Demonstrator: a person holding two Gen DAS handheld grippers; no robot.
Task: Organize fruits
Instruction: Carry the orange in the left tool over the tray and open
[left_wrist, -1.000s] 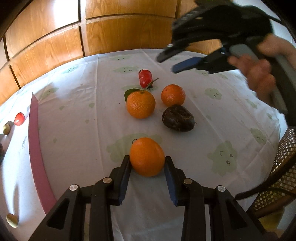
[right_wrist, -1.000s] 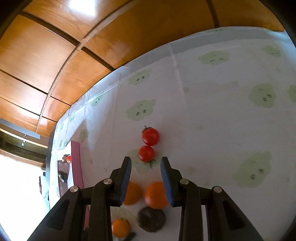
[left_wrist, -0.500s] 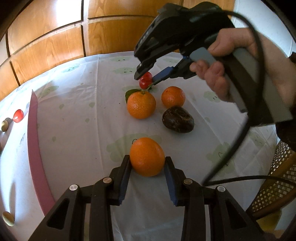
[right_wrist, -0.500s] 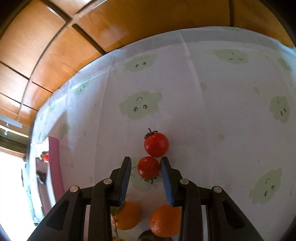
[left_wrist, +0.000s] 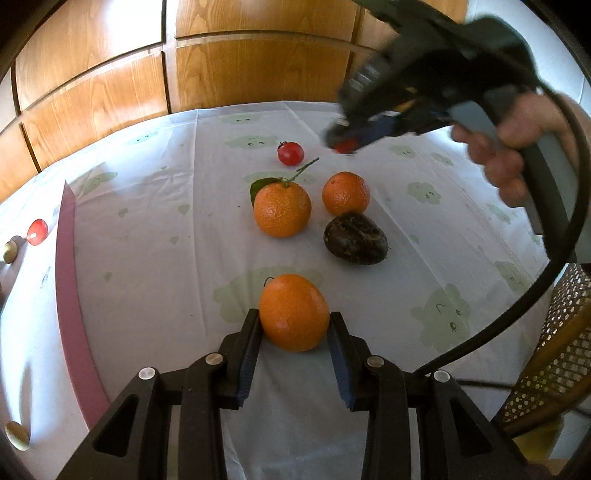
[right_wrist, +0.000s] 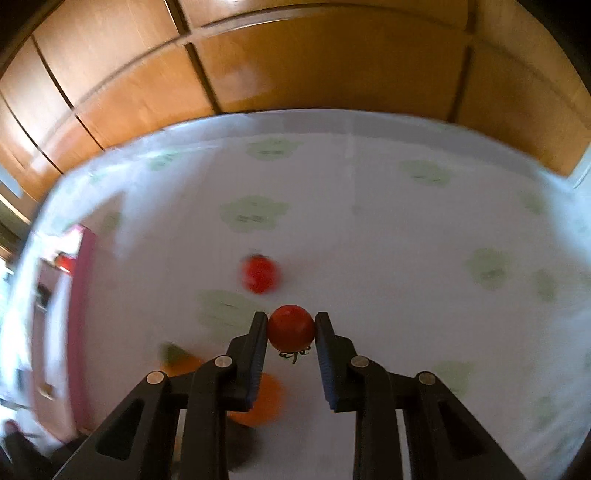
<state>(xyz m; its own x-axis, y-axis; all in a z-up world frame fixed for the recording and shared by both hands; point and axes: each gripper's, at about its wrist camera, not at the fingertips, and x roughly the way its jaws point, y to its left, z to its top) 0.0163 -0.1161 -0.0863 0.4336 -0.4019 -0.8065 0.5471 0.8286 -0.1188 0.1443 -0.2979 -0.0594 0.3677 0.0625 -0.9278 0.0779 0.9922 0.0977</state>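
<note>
Left view: two oranges, a dark fruit and a tomato lie on the cloth beyond the left gripper, a pink tray at the left. The right gripper is blurred. The left jaws press a near orange resting on the cloth.

Right view: all is blurred – the right jaws have just closed on a small tomato, tight between the pads. Another tomato lies just beyond.

Two close wrist views, angled down along fingers (shared: tablecloth, wooden panels).
</note>
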